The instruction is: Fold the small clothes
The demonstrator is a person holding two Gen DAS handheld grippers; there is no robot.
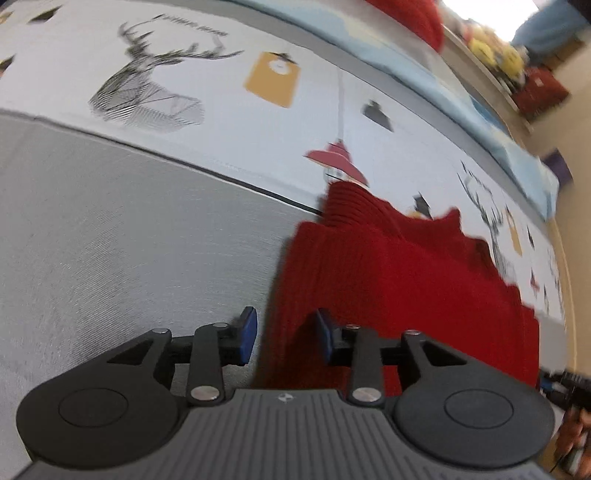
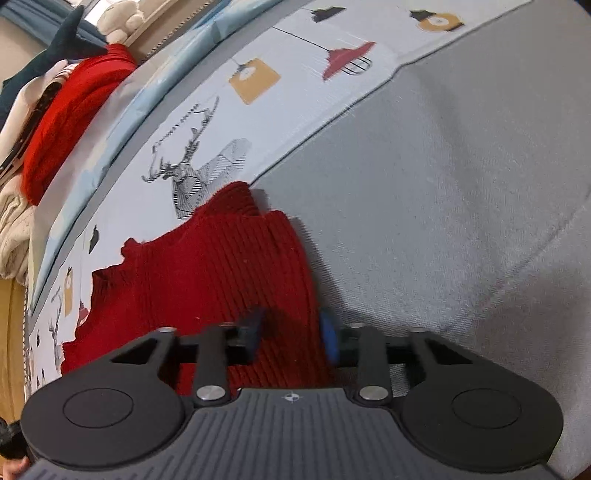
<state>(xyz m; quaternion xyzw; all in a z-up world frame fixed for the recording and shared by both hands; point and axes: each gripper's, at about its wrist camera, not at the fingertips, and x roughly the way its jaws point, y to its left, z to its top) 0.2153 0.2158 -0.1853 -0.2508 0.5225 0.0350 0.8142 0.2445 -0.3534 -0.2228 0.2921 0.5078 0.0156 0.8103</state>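
Bedding fills the left wrist view: a plain grey quilt [image 1: 122, 236] gives way to a pale printed sheet with stag heads and lamps [image 1: 229, 122], and a bright red folded knit [image 1: 413, 18] sits at the far top, near a cluttered ledge. Lying on the bed is the dark red ribbed knit garment [image 1: 399, 273], its collar end pointing away and its near edge running under the left gripper [image 1: 286, 334]. The jaws stand apart, and the garment's side edge passes between the blue pads [image 1: 248, 334] with daylight on both sides, so nothing is pinched. A good grip here would mean lowering until the pads straddle the hem's corner, both layers included, before closing.

Grey quilt also dominates the right wrist view, with the printed sheet and a pile of clothes and soft toys [image 2: 55, 110] off to the upper left. The right gripper [image 2: 293, 338] hangs over the garment's other side edge; its jaws are parted too (the pads are smeared by motion blur), red knit showing between them without visible pressure. Judged from both views, the fold is best made with matched corner grips, lifted together and carried toward the collar so the ribbing stays square.
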